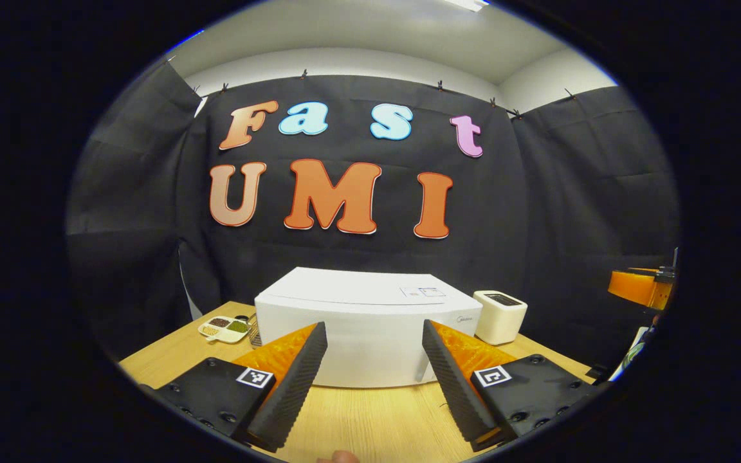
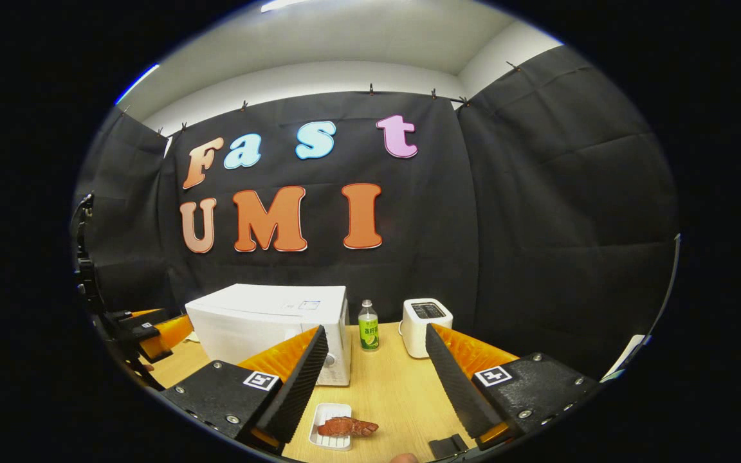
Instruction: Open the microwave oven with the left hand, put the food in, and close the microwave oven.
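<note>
A white microwave oven stands shut on the wooden table, straight ahead of my left gripper, which is open and holds nothing. Seen from the right gripper view, the microwave oven sits at the left with its door closed. My right gripper is open too, hovering above the table. Between and below its fingers lies the food, a reddish-brown piece resting across a small white tray. The left gripper appears at the far left of the right gripper view, beside the microwave.
A white toaster and a green-labelled bottle stand right of the microwave. A small divided dish of seasonings lies at the microwave's left. A small black object sits on the table near the front edge. Black cloth walls the booth.
</note>
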Motion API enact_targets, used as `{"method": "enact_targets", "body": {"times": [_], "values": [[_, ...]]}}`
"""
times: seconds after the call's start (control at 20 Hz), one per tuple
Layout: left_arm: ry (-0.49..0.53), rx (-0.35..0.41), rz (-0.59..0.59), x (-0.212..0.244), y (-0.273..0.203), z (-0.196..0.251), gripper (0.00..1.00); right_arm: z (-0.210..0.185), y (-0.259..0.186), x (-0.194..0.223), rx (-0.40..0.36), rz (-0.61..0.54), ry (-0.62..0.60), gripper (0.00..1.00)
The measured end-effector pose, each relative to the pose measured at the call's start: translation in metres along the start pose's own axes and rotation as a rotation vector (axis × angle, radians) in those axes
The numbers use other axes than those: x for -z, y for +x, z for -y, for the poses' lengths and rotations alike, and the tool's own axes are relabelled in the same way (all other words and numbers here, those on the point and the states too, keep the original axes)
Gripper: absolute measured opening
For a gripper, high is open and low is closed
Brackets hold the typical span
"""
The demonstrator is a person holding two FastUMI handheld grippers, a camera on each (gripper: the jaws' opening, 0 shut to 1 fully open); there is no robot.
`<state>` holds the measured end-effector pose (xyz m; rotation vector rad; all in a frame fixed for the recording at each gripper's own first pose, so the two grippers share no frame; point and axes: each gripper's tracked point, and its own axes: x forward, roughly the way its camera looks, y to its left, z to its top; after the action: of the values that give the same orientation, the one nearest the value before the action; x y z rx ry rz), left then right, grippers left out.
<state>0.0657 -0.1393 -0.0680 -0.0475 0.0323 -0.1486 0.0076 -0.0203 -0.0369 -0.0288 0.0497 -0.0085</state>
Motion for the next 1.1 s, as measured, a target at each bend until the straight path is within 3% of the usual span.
{"method": "enact_targets", "body": {"times": [0.45,0.95,1.0,1.1], "values": [[0.036,0.081,-0.095,0.081,0.091,0.104,0.98,0.058,-0.003,0.01,0.063,0.007,0.014,0.95],[0.05,-0.011,-0.185,0.145,0.161,0.097,0.94,0.092,0.013,0.042,0.093,-0.027,0.048,0.95],[0.052,-0.013,-0.186,0.147,0.166,0.096,0.91,0.091,0.015,0.044,0.089,-0.031,0.056,0.95],[0.044,0.02,-0.196,0.157,0.172,0.105,0.69,0.091,0.018,0.05,0.085,-0.044,0.067,0.95]]}}
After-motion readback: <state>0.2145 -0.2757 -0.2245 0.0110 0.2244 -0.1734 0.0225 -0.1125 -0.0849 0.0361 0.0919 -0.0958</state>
